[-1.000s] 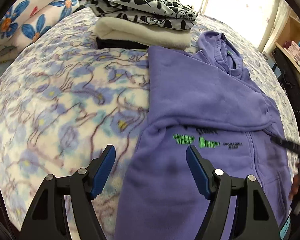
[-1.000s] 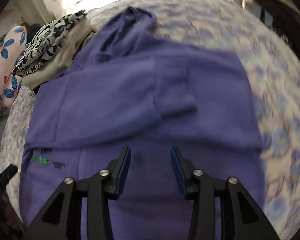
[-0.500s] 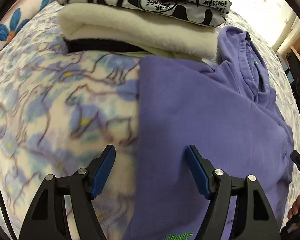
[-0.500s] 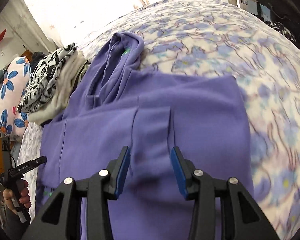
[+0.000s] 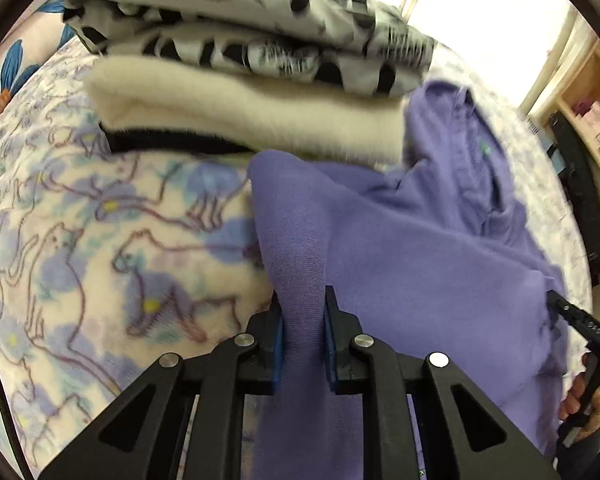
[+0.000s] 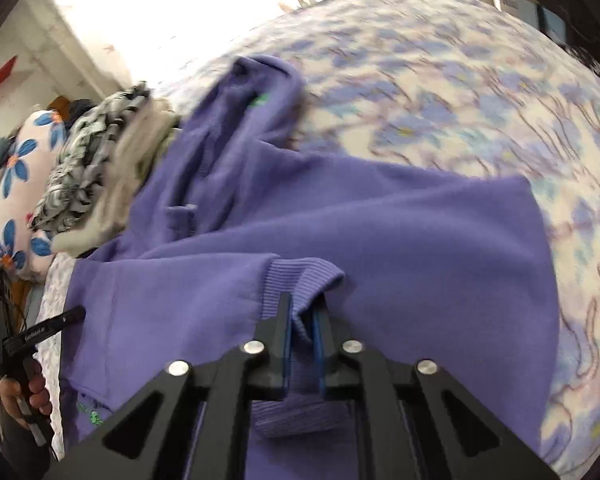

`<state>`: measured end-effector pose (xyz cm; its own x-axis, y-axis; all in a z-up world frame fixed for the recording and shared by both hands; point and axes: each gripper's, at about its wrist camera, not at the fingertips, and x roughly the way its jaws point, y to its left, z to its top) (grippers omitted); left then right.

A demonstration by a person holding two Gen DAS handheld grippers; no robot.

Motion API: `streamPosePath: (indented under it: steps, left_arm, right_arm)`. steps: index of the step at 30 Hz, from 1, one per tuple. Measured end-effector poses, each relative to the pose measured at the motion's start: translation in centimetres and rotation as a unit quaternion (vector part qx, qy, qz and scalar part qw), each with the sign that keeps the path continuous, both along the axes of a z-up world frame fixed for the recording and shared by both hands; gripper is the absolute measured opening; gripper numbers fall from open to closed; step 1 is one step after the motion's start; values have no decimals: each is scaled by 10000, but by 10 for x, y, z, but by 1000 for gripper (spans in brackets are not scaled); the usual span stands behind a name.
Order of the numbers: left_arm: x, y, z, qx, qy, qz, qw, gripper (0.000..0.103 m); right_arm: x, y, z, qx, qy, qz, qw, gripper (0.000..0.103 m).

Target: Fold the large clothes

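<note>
A purple hoodie (image 6: 400,232) lay spread on a bed covered by a pale blanket with blue flowers (image 5: 80,240), its hood (image 6: 256,92) pointing toward the far side of the bed and its body already partly folded over on itself. The left claw (image 5: 303,312) had just been closing, and its blue pads (image 5: 277,340) were pressed on a raised fold at the hoodie's left edge, the cloth bunched into a ridge running up between the two fingers. The right claw (image 6: 305,316) had likewise just been closing and was clamped on the ribbed cuff (image 6: 300,280) of a sleeve lying across the body of the garment, the cuff puckered between its pads. In the right wrist view the left claw's tip touched the hoodie's left edge, with the person's hand (image 6: 24,396) around its handle. In the left wrist view the right claw's black tip (image 5: 576,316) showed at the garment's right edge.

Just beyond the hoodie, touching its shoulder and hood, sat a pile of folded clothes (image 5: 240,64): a black-and-white patterned piece on top, a cream fleece under it, and a dark layer at the bottom. A pillow with blue flowers (image 6: 16,184) lay behind that pile. A wooden shelf (image 5: 592,112) stood past the bed's right side
</note>
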<state>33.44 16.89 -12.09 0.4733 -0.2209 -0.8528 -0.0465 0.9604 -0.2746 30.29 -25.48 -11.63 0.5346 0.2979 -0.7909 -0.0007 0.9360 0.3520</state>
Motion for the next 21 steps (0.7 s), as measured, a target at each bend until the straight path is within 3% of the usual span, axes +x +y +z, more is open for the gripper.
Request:
streamPosePath:
  steps: [4,7,10,14,16,19,21]
  left_arm:
    - [4,2,-14,73,-41,-136,9999,14]
    - [3,9,-37,-65,61,-171,9998,19]
    - [0,17,-33,-231,19,-53,9997,27]
    - [-13,19,-3,517,-272,191,9981,39]
    - [-25,9,18,910,-657,208,9935,54]
    - [-38,-20,35,1142,-912,-85,9892,55]
    - [-41,-45,37,969,-804,-283,9916,55]
  right_arm:
    - [-1,10,7,-251,-401,-54,9989,8]
    - [9,12,-22,-538,12,-80,9985,11]
    - [4,3,-18,-271,73,-101,9996,14]
    - [-12,-9,6,-154,-1,-259,9995,14]
    - [-23,-7,17,-227,-146,-265,9993,14]
    - [-34,8,27,-275,-225,-48,9994,14]
    - [-37,29,28,-372,-169,255,9988,14]
